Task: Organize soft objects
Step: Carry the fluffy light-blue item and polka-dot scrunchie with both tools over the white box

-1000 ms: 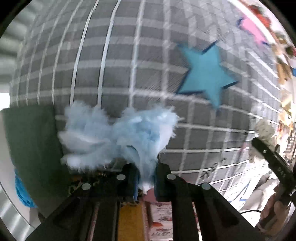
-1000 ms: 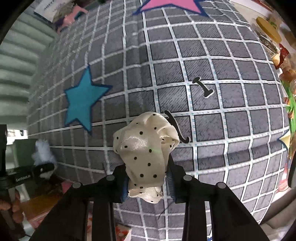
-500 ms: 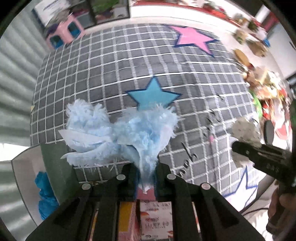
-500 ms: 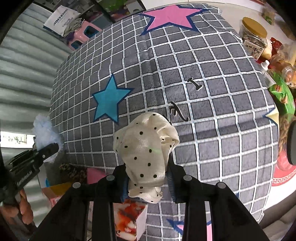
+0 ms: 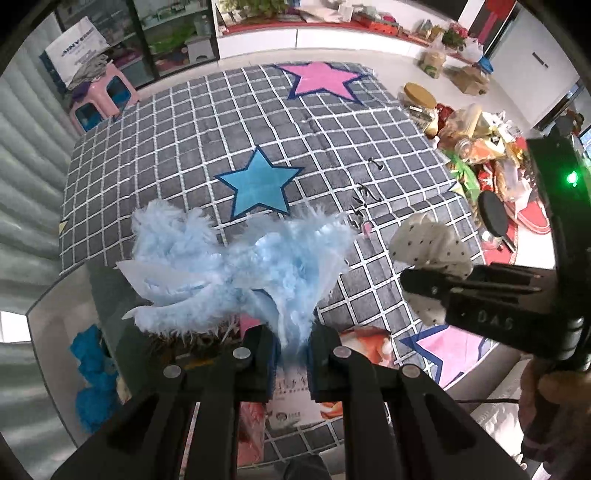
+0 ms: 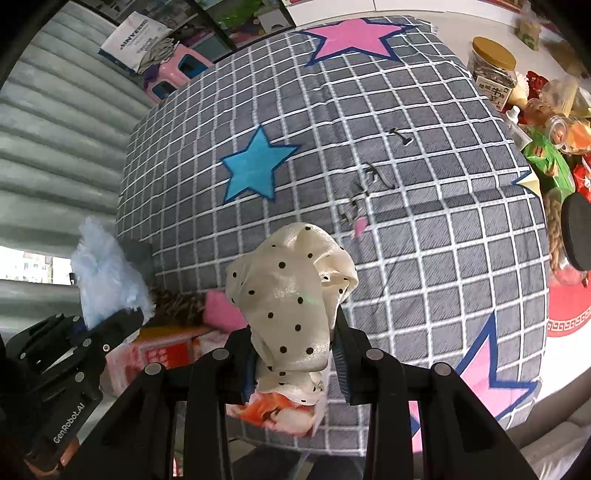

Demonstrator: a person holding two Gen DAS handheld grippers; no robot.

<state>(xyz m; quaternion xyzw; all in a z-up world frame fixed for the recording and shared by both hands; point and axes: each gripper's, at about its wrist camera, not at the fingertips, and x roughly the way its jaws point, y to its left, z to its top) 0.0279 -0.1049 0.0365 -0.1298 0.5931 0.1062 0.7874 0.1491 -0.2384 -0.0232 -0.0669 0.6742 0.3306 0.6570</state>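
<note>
My left gripper (image 5: 291, 356) is shut on a fluffy light-blue soft piece (image 5: 236, 266), held high above the near edge of the grey checked bed cover (image 5: 184, 122). My right gripper (image 6: 295, 363) is shut on a cream satin scrunchie with black dots (image 6: 291, 291), also held above the cover's near edge. Each gripper shows in the other view: the right one with the scrunchie (image 5: 430, 247) at the right, the left one with the blue piece (image 6: 107, 273) at the left.
The cover has a blue star (image 6: 255, 166), pink stars (image 6: 351, 35) and small black hair clips (image 6: 373, 173). Below the near edge are printed boxes (image 6: 162, 349), a pink soft thing (image 6: 221, 314) and a blue item (image 5: 92, 376). Jars and snack packs (image 6: 495, 70) crowd the right side.
Both grippers have risen and pulled back from the cover, so much more of the bed and room shows. Both keep their hold on their soft pieces.
</note>
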